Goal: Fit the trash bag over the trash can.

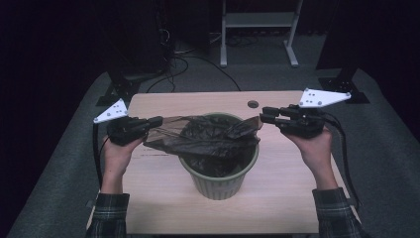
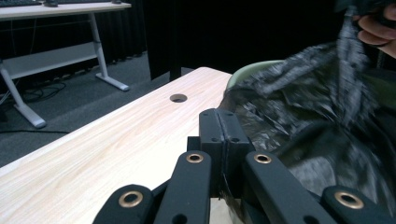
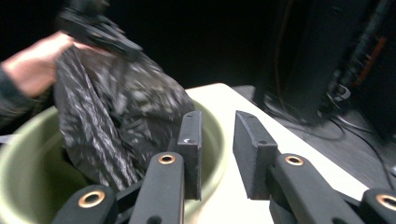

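Seen from the high view, a person at a pale wooden table works a black plastic bag over a green ribbed bin standing at the table's middle. The bag drapes across the bin's mouth and sags inside. The left gripper, at the bin's left, has its jaws together on the bag's left edge. The right gripper, at the bin's right, points at the bag's right corner, which reaches its tips.

In the left gripper view, the two black jaws are pressed flat together, a thin fold of bag pinched between them. The crumpled bag spreads to the right over the bin's green rim.

In the right gripper view, the jaws stand apart with nothing between the pads; the left jaw lies just beside the bag, above the bin's rim.
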`<state>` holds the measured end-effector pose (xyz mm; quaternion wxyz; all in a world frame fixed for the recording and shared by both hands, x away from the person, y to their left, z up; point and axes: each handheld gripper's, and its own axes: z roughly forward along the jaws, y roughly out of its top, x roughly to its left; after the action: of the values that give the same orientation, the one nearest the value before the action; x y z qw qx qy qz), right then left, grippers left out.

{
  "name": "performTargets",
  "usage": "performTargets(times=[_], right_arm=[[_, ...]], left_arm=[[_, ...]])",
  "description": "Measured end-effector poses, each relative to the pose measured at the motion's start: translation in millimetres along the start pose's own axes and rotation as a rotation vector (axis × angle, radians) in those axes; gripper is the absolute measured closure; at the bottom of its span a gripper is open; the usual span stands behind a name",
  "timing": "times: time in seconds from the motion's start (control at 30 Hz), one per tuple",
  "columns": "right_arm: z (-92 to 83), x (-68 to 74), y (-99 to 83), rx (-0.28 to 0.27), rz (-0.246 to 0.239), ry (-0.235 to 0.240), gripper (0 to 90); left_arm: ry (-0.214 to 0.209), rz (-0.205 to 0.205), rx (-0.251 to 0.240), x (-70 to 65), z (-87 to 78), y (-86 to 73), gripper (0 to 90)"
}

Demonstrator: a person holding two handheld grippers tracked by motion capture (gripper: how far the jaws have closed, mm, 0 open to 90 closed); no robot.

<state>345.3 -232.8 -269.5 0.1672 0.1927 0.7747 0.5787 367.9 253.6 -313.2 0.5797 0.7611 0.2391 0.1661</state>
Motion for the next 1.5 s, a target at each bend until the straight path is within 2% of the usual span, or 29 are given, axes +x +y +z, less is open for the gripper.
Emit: performTargets(times=[0.17,0.3,0.47,0.5,0.53,0.67,0.7,0.73,0.77,0.8,0.83,0.87,0.9,0.97,1.0,1.1,1.2,1.3,1.37,1.4,1.43,1.47,1.5], right_arm=[[-2.8,25.3,6.7,-0.027,-0.030,0.071,69.9],[5.3,39.9,15.2,-0.032,-0.040,0.146,67.7],[31.5,52.0,15.9,0.013,-0.046,0.241,63.5],[31.5,52.0,15.9,0.013,-0.046,0.241,63.5],[44.1,55.8,11.6,0.050,-0.047,0.264,62.9],[62.2,60.4,5.3,0.121,-0.053,0.288,61.6],[62.2,60.4,5.3,0.121,-0.053,0.288,61.6],[71.6,62.5,2.9,0.163,-0.065,0.286,63.6],[74.5,62.9,2.2,0.178,-0.070,0.283,66.1],[78.0,63.7,1.3,0.198,-0.075,0.279,75.1],[78.0,63.7,1.3,0.198,-0.075,0.279,75.1],[81.2,64.6,-1.1,0.213,-0.088,0.298,87.0],[80.8,64.9,-1.5,0.218,-0.091,0.301,89.9],[79.3,65.5,-1.8,0.224,-0.092,0.314,89.9],[72.8,69.1,-1.8,0.227,-0.097,0.334,90.0],[55.3,74.2,-3.5,0.196,-0.092,0.362,90.0],[35.9,78.2,-7.8,0.162,-0.087,0.367,90.0],[23.9,80.6,-10.5,0.147,-0.068,0.381,90.0],[19.3,84.4,-10.9,0.136,-0.080,0.378,89.9],[19.0,85.6,-10.6,0.138,-0.105,0.360,83.1],[19.7,85.5,-9.6,0.133,-0.114,0.325,71.8],[22.0,82.9,-7.9,0.133,-0.103,0.303,65.8],[22.0,82.9,-7.9,0.133,-0.103,0.303,65.8]], left_arm=[[-0.009,-0.008,-0.009,-1.7,1.4,-2.8,89.8],[-0.015,-0.007,-0.006,-3.4,3.4,-3.3,89.7],[-0.019,-0.006,-0.011,-4.6,2.9,-2.9,89.7],[-0.019,-0.006,-0.011,-4.6,2.9,-2.9,89.8],[-0.020,-0.004,-0.010,-5.1,2.4,-2.7,89.7],[-0.025,0.000,-0.013,-6.1,2.2,-2.2,89.7],[-0.025,0.000,-0.013,-6.1,2.2,-2.2,89.8],[-0.026,0.001,-0.013,-6.6,2.1,-2.1,89.7],[-0.028,0.003,-0.013,-6.8,2.0,-2.0,89.8],[-0.028,0.002,-0.014,-7.1,1.9,-1.9,89.7],[-0.028,0.002,-0.014,-7.1,1.9,-1.9,89.8],[-0.021,0.002,-0.012,-7.5,1.2,-1.7,89.8],[-0.018,0.003,-0.009,-7.0,0.6,-1.7,89.7],[-0.016,0.001,-0.010,-6.6,-0.1,-1.9,89.8],[-0.013,0.000,-0.011,-6.1,-1.2,-1.9,89.8],[-0.017,-0.003,-0.014,-7.5,-1.6,-1.5,89.7],[-0.029,0.002,-0.010,-11.8,-0.4,-0.5,89.8],[-0.037,-0.001,-0.008,-16.3,0.2,-0.1,89.7],[-0.044,0.003,-0.003,-20.1,0.0,0.7,89.7],[-0.046,0.005,-0.003,-21.5,-0.2,1.0,89.7],[-0.048,0.008,-0.004,-22.4,-0.3,1.4,89.7],[-0.048,0.010,-0.003,-23.2,-0.6,1.6,89.7],[-0.048,0.010,-0.003,-23.2,-0.6,1.6,89.7]])
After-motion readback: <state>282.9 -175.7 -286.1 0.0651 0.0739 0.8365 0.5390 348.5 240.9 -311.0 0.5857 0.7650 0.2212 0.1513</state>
